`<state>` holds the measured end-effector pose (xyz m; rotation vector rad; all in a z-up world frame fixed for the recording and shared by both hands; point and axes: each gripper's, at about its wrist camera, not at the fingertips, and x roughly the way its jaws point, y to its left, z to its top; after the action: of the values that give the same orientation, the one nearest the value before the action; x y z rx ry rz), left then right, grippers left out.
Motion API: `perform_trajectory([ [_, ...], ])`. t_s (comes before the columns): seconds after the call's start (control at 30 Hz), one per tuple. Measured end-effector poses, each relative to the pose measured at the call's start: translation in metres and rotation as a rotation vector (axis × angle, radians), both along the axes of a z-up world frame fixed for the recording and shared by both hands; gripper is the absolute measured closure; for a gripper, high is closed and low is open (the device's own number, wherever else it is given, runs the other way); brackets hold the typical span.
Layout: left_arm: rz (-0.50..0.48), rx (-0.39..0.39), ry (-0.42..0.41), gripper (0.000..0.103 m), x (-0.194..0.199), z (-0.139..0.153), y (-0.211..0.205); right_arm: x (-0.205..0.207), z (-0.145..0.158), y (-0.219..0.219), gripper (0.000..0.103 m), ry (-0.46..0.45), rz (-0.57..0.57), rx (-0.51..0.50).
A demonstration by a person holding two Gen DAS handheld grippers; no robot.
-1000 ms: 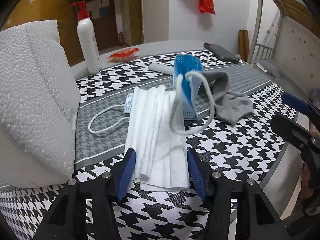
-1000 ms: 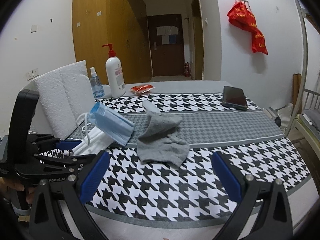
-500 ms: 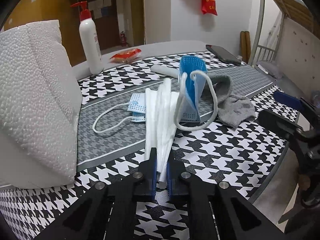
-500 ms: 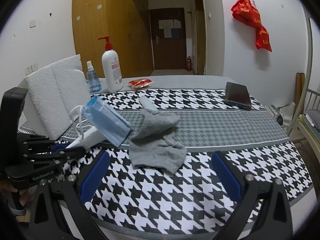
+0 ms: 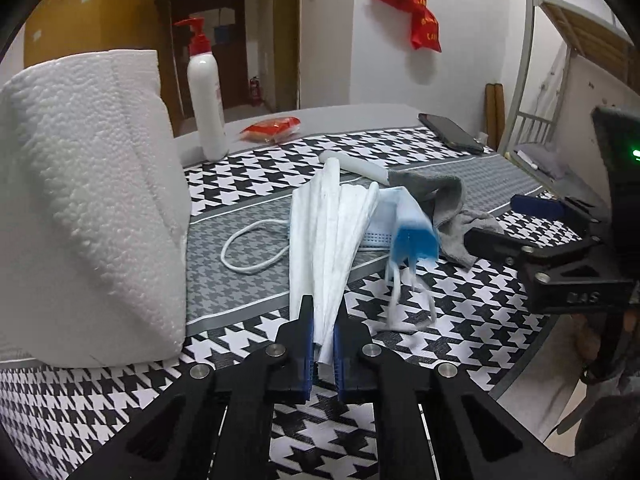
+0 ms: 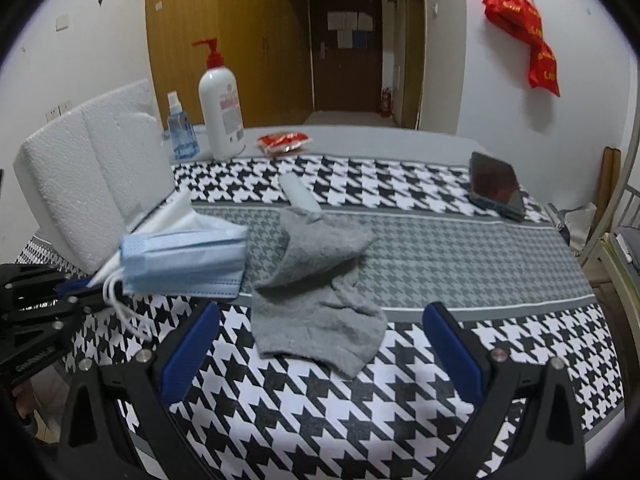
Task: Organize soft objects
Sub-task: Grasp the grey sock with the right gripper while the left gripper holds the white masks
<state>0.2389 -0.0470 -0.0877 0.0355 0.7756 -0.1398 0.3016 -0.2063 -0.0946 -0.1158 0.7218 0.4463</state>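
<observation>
We are looking at a stack of white face masks point(image 5: 326, 240) being pinched at its near end by the left gripper point(image 5: 321, 354), whose blue pads are pressing together on the folded white edges just above a houndstooth tablecloth point(image 5: 460, 308). A blue mask point(image 5: 412, 236) is sagging off the right side of that stack, its ear loops dangling blurred below it, while another loop point(image 5: 252, 248) is lying on the grey band of the cloth to the stack's left. Just beyond the blue mask, a grey sock point(image 6: 320, 292) is lying crumpled on the cloth, and the right gripper point(image 6: 320, 356) is hovering over the sock's near side with its blue fingers spread wide and nothing between them. Left of the stack, a white foam block point(image 5: 88, 200) is standing on the table. Behind the stack, a white tube point(image 6: 298, 196) is resting against the sock's far end, and a pump bottle point(image 6: 220, 108), a small spray bottle point(image 6: 180, 132) and a red packet point(image 6: 284, 142) are sitting further back. A dark phone point(image 6: 496, 186) is lying well to the right of the sock.
</observation>
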Motion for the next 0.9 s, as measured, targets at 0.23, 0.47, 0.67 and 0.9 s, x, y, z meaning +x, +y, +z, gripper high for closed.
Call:
perform_trajectory([
  [0.23, -0.001, -0.018, -0.027, 0.095, -0.007, 0.005, 0.006, 0.014, -0.007, 0.006, 0.018, 0.058, -0.002, -0.034],
  [0.47, -0.015, -0.035, -0.037, 0.095, -0.011, 0.007, 0.009, 0.016, -0.012, 0.018, 0.035, 0.086, 0.032, -0.087],
  [0.67, -0.024, -0.050, -0.045, 0.095, -0.018, 0.008, 0.011, 0.019, -0.015, 0.020, 0.042, 0.102, 0.033, -0.112],
  [0.9, -0.011, -0.061, -0.060, 0.095, -0.026, 0.012, 0.017, 0.019, -0.013, 0.028, 0.080, 0.115, 0.067, -0.094],
])
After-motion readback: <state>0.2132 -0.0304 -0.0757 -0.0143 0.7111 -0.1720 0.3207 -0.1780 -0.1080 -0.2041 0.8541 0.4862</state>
